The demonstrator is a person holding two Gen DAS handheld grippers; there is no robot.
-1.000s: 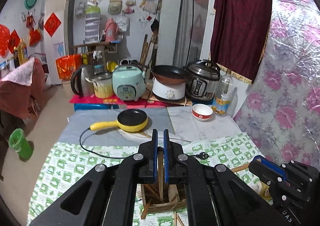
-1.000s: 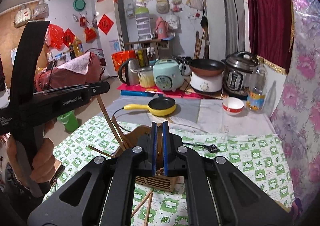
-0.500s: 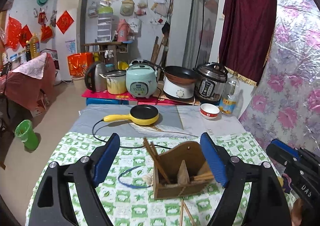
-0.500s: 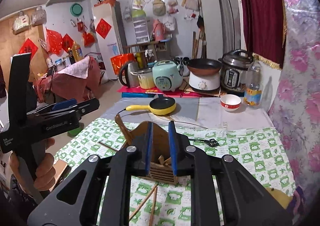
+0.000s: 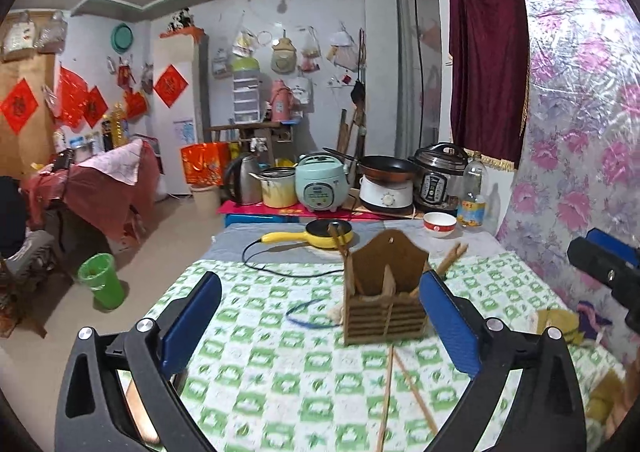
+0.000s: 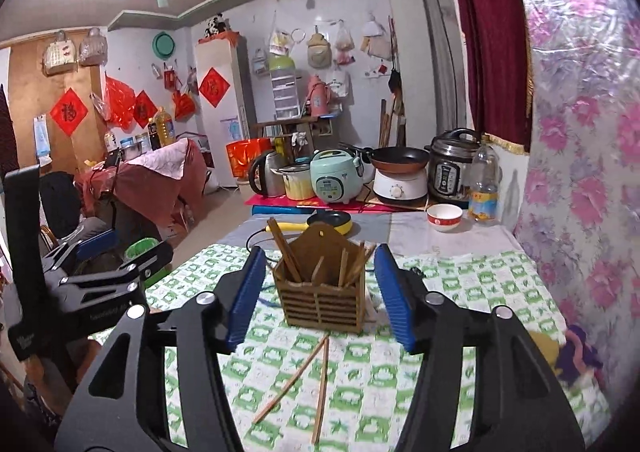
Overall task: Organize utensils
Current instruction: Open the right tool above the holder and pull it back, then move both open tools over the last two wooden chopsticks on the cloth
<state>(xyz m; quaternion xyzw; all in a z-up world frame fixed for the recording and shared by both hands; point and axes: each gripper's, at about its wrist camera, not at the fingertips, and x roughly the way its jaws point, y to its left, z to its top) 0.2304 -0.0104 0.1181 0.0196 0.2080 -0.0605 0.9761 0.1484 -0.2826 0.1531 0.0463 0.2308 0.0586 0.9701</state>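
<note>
A wooden utensil holder (image 5: 384, 316) (image 6: 324, 304) stands on the green checked tablecloth (image 5: 260, 352), with several chopsticks (image 6: 286, 252) leaning inside it. Two loose chopsticks (image 5: 400, 384) (image 6: 316, 368) lie on the cloth in front of it. My left gripper (image 5: 320, 278) is open wide, its jaws still opening, with the holder beyond its right finger and untouched. My right gripper (image 6: 320, 252) frames the holder from a short way back. Its jaws are opening and its pads (image 6: 248, 292) stay off the wood. The left gripper (image 6: 132, 256) also shows at the left of the right wrist view.
A yellow electric pan (image 5: 328, 234) with a black cable sits behind the holder, and a blue band (image 5: 308, 312) lies to its left. A red-and-white bowl (image 5: 439, 222), a bottle and cookers line the back. Yellow and purple cloth (image 6: 568, 352) lies right; a green bin (image 5: 98, 280) stands left.
Both grippers were shut on chopsticks over the holder. They have let go, opened and drawn back from it, and the chopsticks now stand in the holder.
</note>
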